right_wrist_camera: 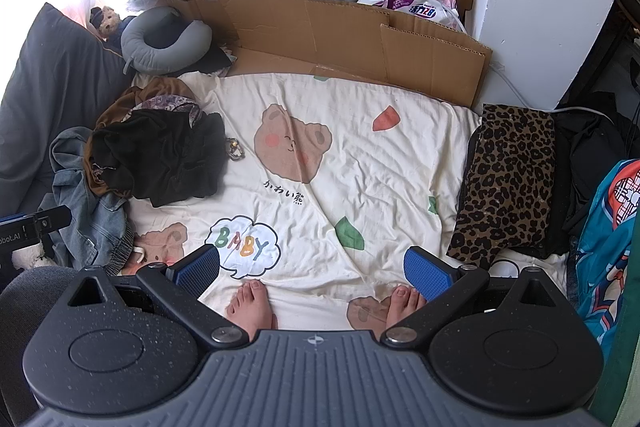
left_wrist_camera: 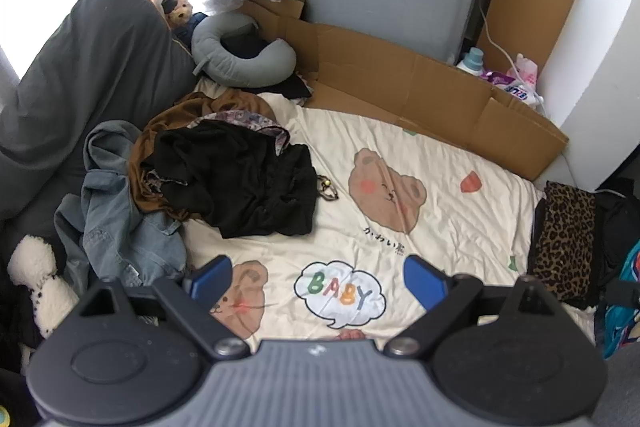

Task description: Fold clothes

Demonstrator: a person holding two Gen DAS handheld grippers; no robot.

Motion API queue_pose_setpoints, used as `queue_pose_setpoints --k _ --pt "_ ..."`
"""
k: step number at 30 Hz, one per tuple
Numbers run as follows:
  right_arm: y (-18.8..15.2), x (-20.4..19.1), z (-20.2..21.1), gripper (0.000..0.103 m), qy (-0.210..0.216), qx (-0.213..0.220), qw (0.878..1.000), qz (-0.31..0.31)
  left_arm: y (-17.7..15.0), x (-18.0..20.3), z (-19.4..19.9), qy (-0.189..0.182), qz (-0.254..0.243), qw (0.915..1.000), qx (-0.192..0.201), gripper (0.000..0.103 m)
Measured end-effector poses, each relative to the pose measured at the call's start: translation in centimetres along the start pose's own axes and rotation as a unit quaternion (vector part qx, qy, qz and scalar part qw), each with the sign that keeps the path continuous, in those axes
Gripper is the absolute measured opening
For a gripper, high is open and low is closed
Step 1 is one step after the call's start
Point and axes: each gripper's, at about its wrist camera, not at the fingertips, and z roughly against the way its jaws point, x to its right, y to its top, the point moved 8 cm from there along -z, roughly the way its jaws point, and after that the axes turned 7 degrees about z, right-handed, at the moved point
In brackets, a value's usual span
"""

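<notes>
Left of the BABY bubble (right_wrist_camera: pixel 243 247) on the bear sheet (right_wrist_camera: pixel 360 155), your unfolded pile (right_wrist_camera: pixel 160 151) sits with a black top hiding most of the brown and floral pieces beneath. Both your left gripper (left_wrist_camera: pixel 318 283) and right gripper (right_wrist_camera: pixel 314 269) hang spread wide, holding nothing, and the folded leopard-print piece (right_wrist_camera: pixel 508 183) lies well right of the bubble, its far edge lost among dark clothes.

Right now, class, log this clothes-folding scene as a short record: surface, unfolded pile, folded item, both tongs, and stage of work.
surface: cream bear-print blanket
unfolded pile: black garment on top of brown garment, denim jacket beside them, at the left
folded item: leopard-print garment, at the blanket's right edge
left tongs: open, empty
right tongs: open, empty
stage: pile untouched, nothing gripped
</notes>
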Motion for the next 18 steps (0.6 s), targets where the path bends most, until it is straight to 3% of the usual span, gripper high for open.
queue_pose_setpoints --k 18 --pt "0.03 0.15 0.02 0.102 0.0 0.001 1.0 -0.001 0.0 0.01 -0.1 -0.003 -0.001 1.0 -0.002 0.094"
